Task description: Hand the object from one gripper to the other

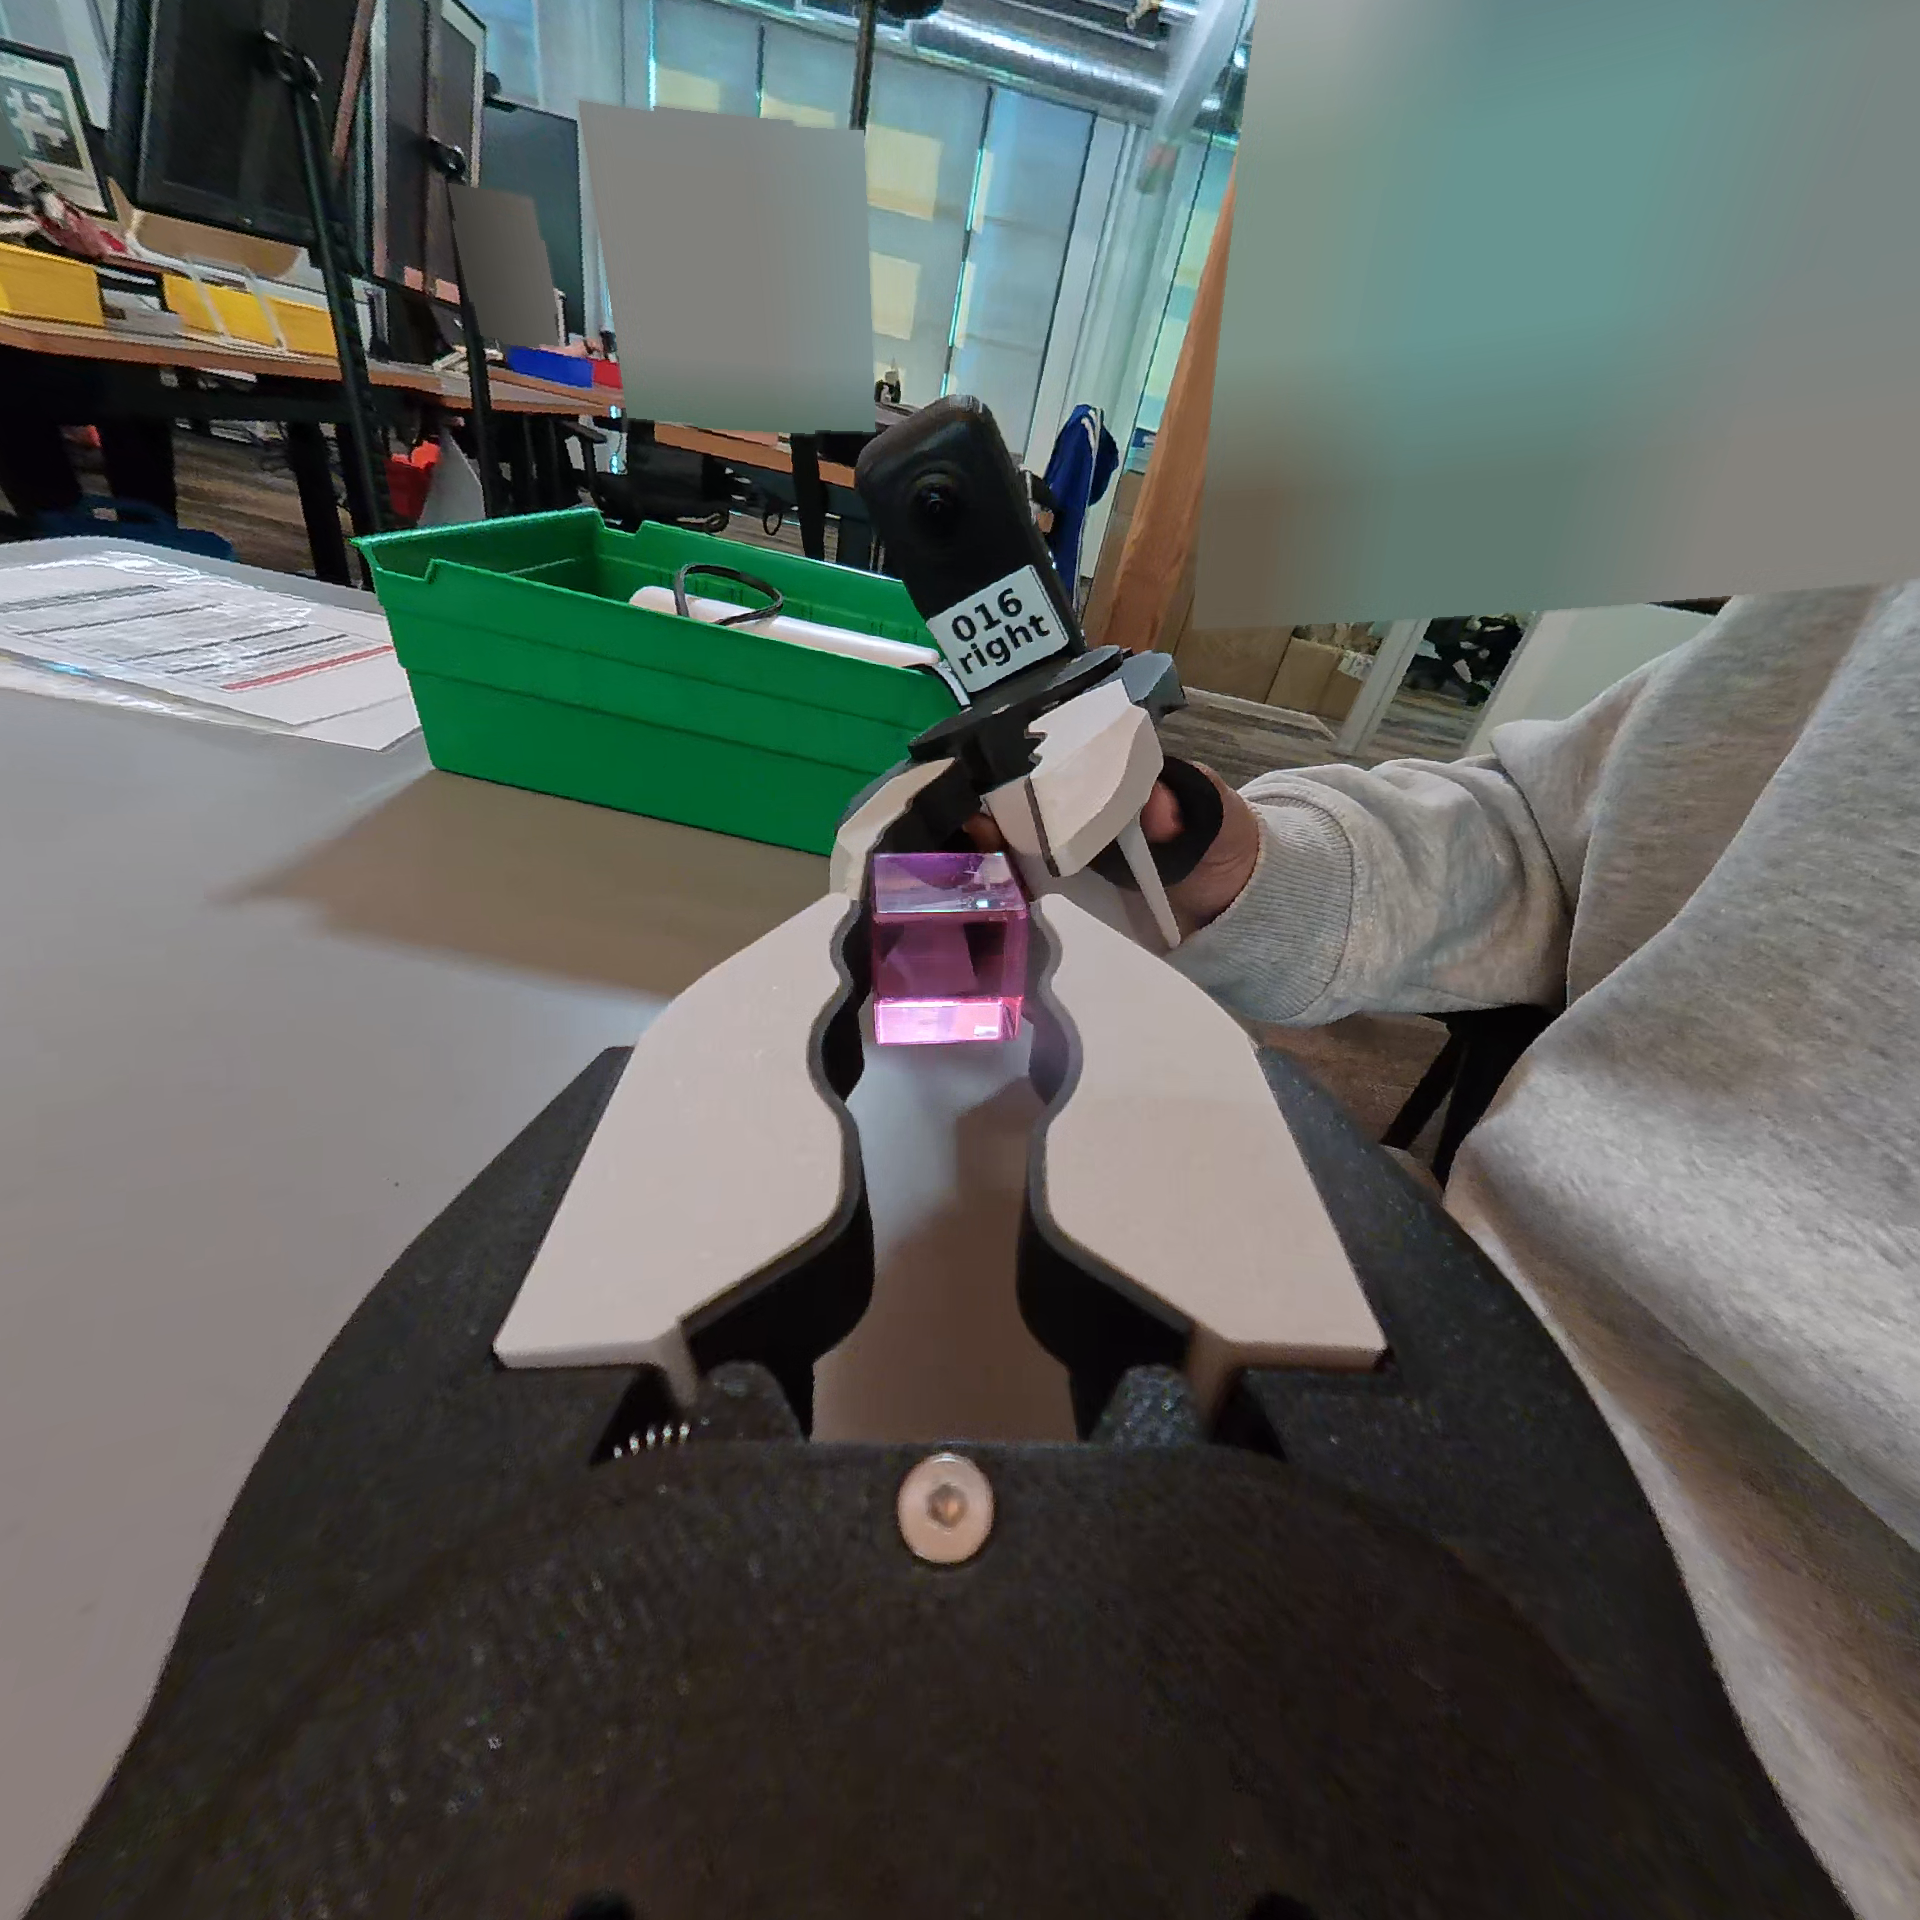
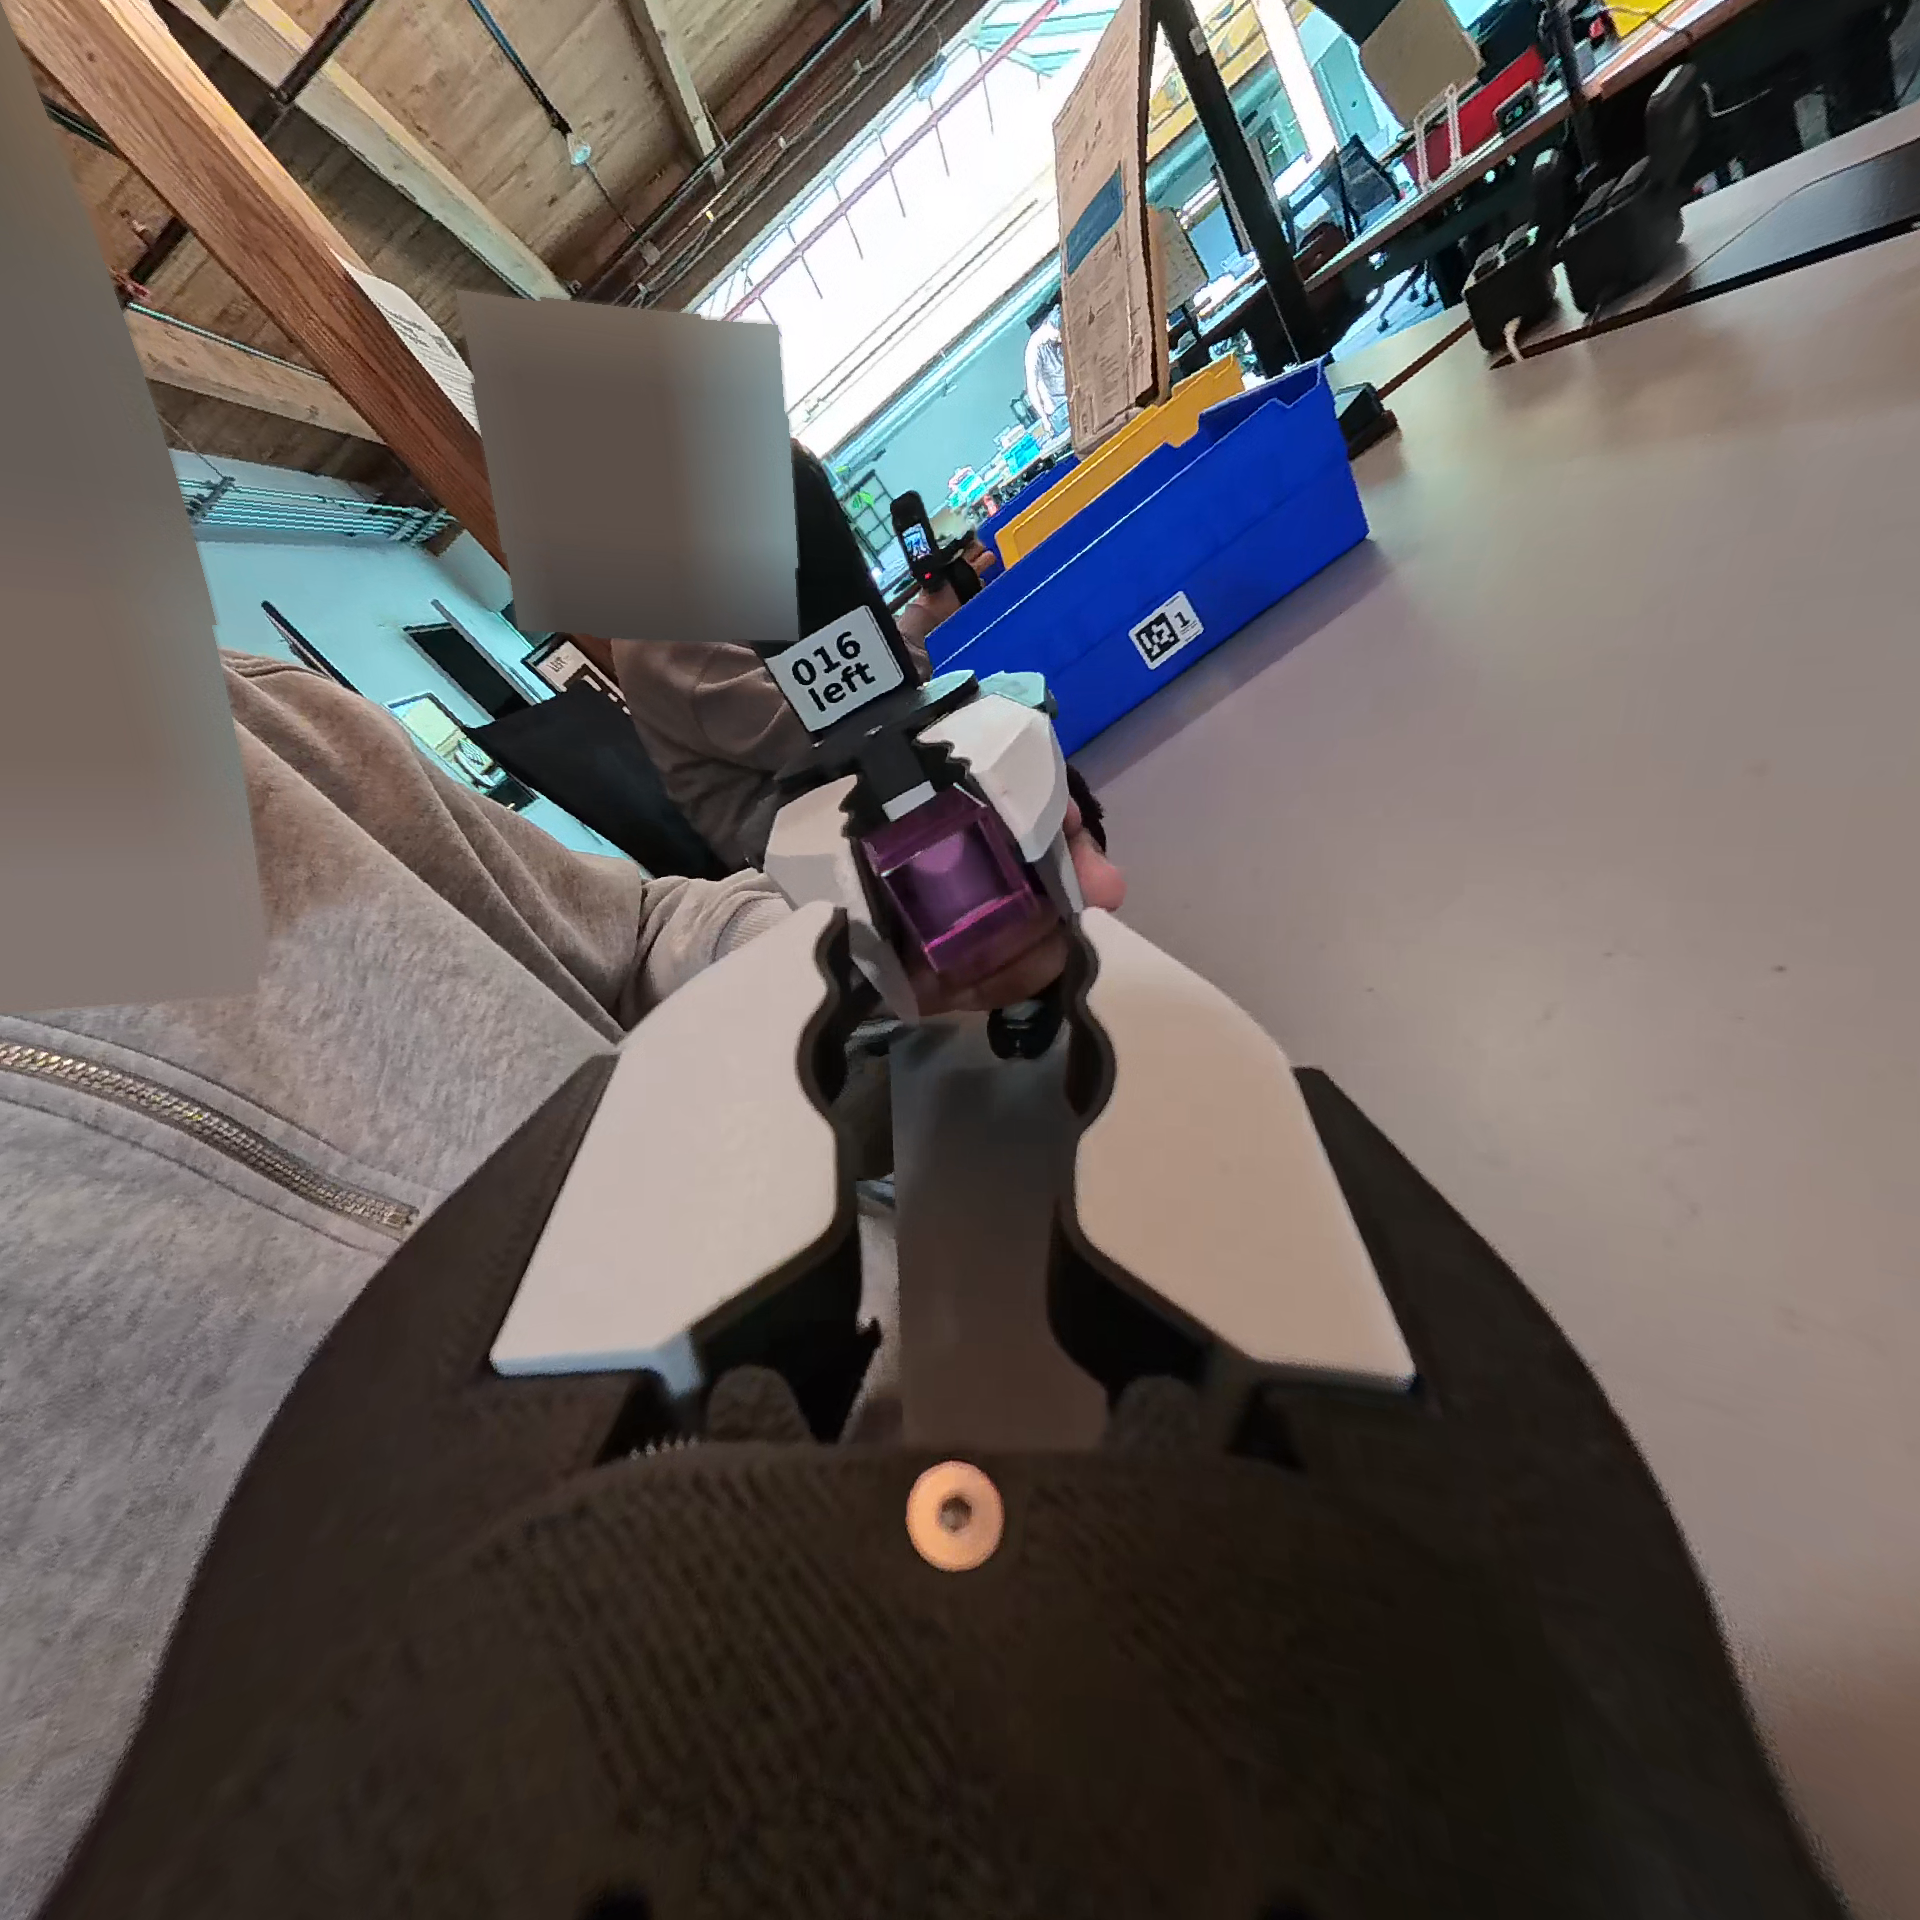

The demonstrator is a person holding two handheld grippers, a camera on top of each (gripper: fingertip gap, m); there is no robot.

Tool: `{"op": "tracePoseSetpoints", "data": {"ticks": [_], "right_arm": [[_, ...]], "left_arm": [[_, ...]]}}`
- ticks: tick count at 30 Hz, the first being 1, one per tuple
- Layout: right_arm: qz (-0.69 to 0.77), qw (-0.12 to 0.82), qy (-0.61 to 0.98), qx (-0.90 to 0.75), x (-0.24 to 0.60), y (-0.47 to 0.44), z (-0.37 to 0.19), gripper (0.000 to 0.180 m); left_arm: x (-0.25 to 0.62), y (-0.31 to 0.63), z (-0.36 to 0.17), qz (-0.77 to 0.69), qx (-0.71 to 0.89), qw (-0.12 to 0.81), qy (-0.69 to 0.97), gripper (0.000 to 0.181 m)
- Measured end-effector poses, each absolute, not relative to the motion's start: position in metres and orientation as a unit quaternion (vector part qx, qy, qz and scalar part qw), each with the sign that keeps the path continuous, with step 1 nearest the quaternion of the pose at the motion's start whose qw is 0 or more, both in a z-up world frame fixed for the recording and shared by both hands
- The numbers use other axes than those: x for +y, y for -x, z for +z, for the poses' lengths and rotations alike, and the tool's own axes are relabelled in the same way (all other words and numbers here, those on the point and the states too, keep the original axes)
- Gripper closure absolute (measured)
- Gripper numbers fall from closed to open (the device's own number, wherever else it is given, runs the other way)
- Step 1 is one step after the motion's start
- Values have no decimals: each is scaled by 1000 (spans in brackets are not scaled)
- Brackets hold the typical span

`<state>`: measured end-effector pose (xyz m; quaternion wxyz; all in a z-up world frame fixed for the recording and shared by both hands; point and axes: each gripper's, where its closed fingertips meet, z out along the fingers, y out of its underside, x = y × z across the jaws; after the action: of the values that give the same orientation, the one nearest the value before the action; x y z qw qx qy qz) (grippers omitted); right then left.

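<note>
1. Left wrist view looks along the left hand-held gripper (image 1: 943, 961), whose two pale fingers (image 1: 727, 1122) are pinched on the sides of a clear pink cube (image 1: 948, 951) at frame centre, held above the grey worktop (image 1: 260, 1039).
2. Just beyond it the right hand-held gripper (image 1: 935, 831) points back toward the camera, tilted, held by a hand (image 1: 1205, 842) in a grey sleeve (image 1: 1382, 873) coming in from the right edge.
3. Right wrist view shows the right hand-held gripper (image 2: 961, 945) with its fingers spread, their tips either side of the cube (image 2: 951, 899) but apart from it.
4. Across from it, the left hand-held gripper (image 2: 935, 831) clamps the cube from both sides, just above centre frame.
5. A green bin (image 1: 623, 675) stands on the worktop behind the grippers, left of centre, with a printed sheet (image 1: 187, 644) at the left edge.
6. A blue bin (image 2: 1164, 582) sits on the worktop (image 2: 1558, 831) at upper right, a yellow bin (image 2: 1122, 457) just behind it.
</note>
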<state>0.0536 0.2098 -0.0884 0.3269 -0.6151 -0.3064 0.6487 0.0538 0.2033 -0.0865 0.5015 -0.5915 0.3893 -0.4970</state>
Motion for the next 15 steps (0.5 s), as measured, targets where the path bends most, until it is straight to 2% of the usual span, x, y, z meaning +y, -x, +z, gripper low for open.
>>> {"op": "tracePoseSetpoints", "data": {"ticks": [6,10,15], "right_arm": [[647,323,621,-304,211,-54,-90,140],[628,330,639,-298,217,-55,-96,142],[553,363,687,-300,232,-61,-111,144]], "left_arm": [[208,-54,-94,-449,406,513,609,153],[234,-39,-115,-286,428,544,662,153],[245,-32,-143,-84,509,530,673,153]]}}
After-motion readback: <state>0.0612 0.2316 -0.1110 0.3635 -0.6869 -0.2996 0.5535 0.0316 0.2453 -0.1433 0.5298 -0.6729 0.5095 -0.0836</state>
